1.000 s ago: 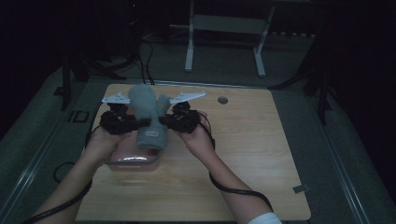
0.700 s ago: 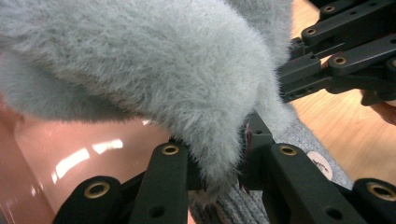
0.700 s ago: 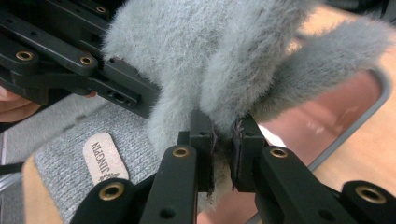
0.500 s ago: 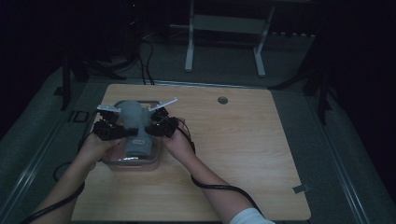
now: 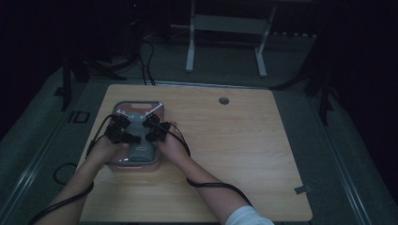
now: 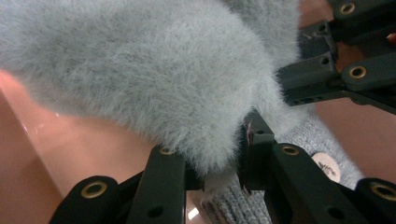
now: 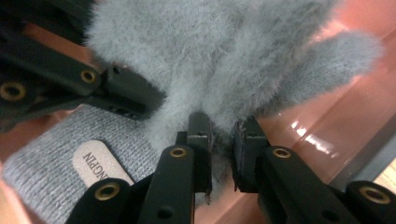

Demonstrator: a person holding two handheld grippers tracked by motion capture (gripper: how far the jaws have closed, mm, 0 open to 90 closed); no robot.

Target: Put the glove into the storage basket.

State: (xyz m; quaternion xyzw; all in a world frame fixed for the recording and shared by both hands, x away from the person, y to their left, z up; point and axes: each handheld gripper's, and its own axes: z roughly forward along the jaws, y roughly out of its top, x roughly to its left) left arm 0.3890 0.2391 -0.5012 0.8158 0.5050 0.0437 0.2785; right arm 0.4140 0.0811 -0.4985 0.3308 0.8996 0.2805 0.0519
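glove [image 6: 154, 70]: soft, fuzzy grey knit, judged light and floppy; lay in the pink tray [image 5: 136, 165] at table's left.
hold: best pinched at the fuzzy edge near the ribbed cuff [image 7: 51, 186].
left gripper [image 6: 223, 163]: nearly closed, pinching fuzz.
right gripper [image 7: 222, 140]: narrow gap, clamped on fuzz too.

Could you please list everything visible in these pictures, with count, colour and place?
Fluffy grey knitted glove: one, grey, inside the tray, pinched by both grippers.
Oval label: one, beige, on the glove's ribbed cuff.
Shallow pink plastic tray: one, pink with grey rim, left part of the table.
Light wooden table: one, tan, centre.
White metal stand: one, white, on the floor beyond the table.
Left gripper: one, black, over the tray.
Right gripper: one, black, beside the left one.
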